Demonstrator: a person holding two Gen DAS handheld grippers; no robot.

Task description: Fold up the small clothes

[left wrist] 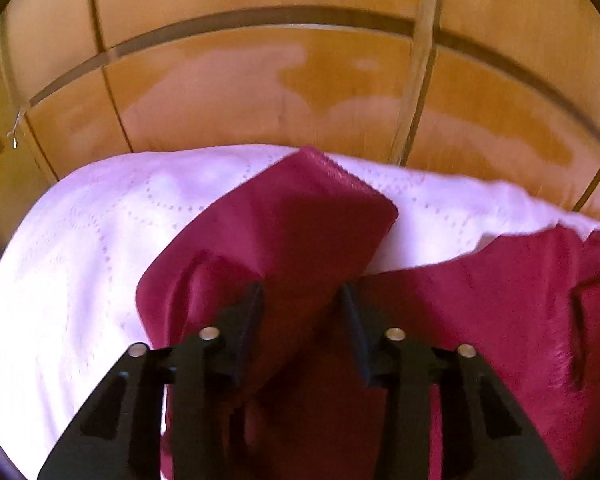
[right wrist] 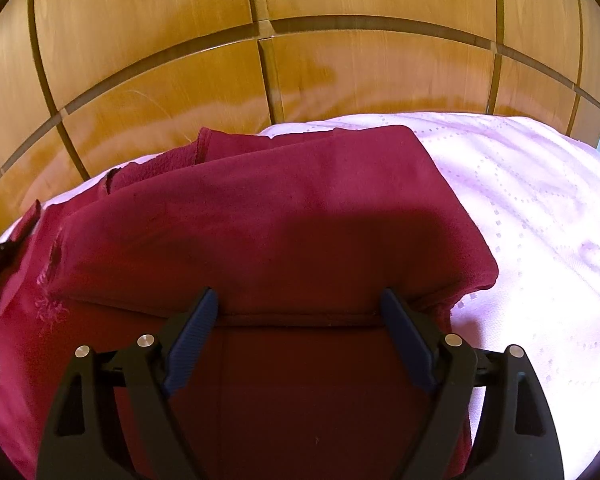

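1. A bedroom in a home is showing here: a bed under a pale pink quilted bedspread (right wrist: 540, 208) with dotted stitching is filling the foreground.
2. Glossy wooden wardrobe doors (right wrist: 148, 40), split into panels by dark grooves, are standing right behind the bed and reflecting its pink.
3. A dark red garment (right wrist: 284, 208) is lying partly folded on the bedspread.

Maroon garment (right wrist: 300, 200); pale pink dotted-pattern cover (right wrist: 540, 200); orange-brown wood panels (right wrist: 160, 92).
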